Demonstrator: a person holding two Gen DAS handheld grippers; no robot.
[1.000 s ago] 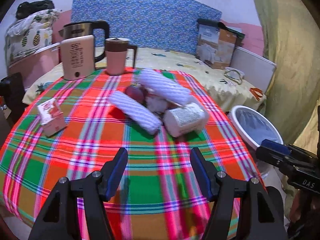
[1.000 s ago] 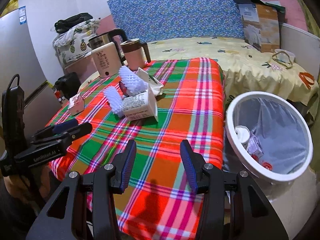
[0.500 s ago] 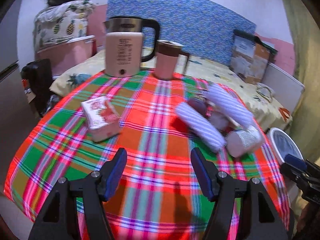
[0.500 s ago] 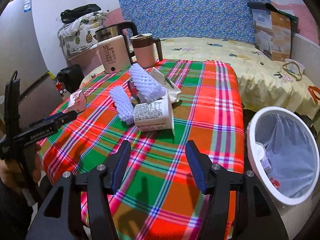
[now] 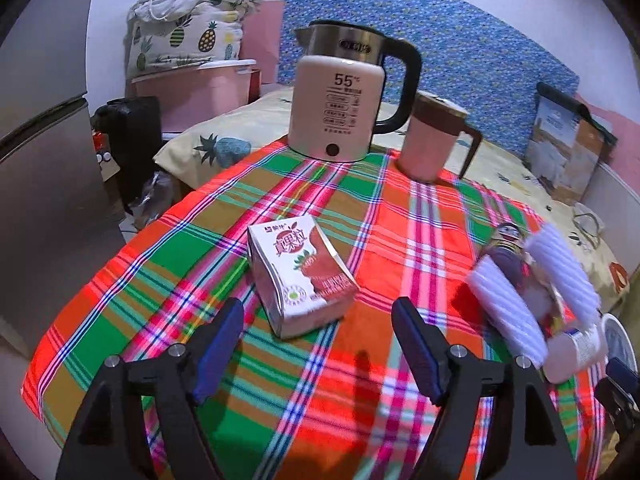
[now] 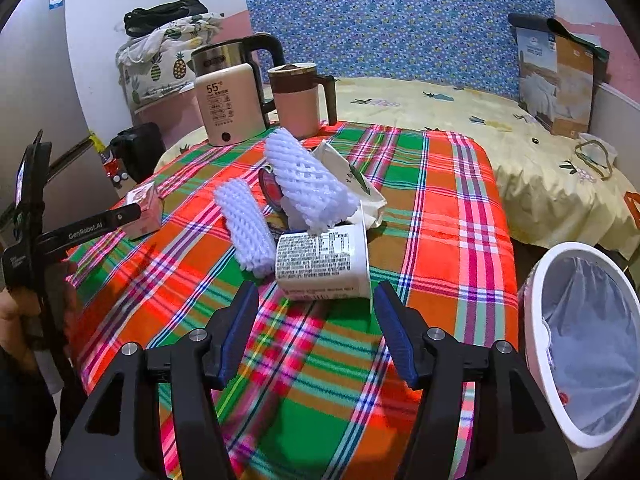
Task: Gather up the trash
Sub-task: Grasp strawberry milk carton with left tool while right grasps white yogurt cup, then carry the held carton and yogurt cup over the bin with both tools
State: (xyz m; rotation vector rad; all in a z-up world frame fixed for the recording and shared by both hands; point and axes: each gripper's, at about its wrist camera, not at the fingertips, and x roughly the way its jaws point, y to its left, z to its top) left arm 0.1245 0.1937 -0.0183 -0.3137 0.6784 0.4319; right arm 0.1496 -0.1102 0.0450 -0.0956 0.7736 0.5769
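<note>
Counting trash on plaid table (image 6: 448, 208): two foam nets (image 6: 308, 184), one yogurt cup (image 6: 324, 260), one milk carton (image 5: 300, 276). Left gripper (image 5: 318, 320) released, just short of carton; right gripper (image 6: 316, 300) released before cup. Bin (image 6: 536, 320) beside right edge.

A woven plaid cloth (image 6: 440, 208) covers the table, the near cup (image 6: 324, 260) looks like glossy plastic, the kettle (image 5: 340, 92) brushed metal above.

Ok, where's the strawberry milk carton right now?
The milk carton lies on the plaid tablecloth just ahead of the open left gripper, well in front of the kettle.
</note>
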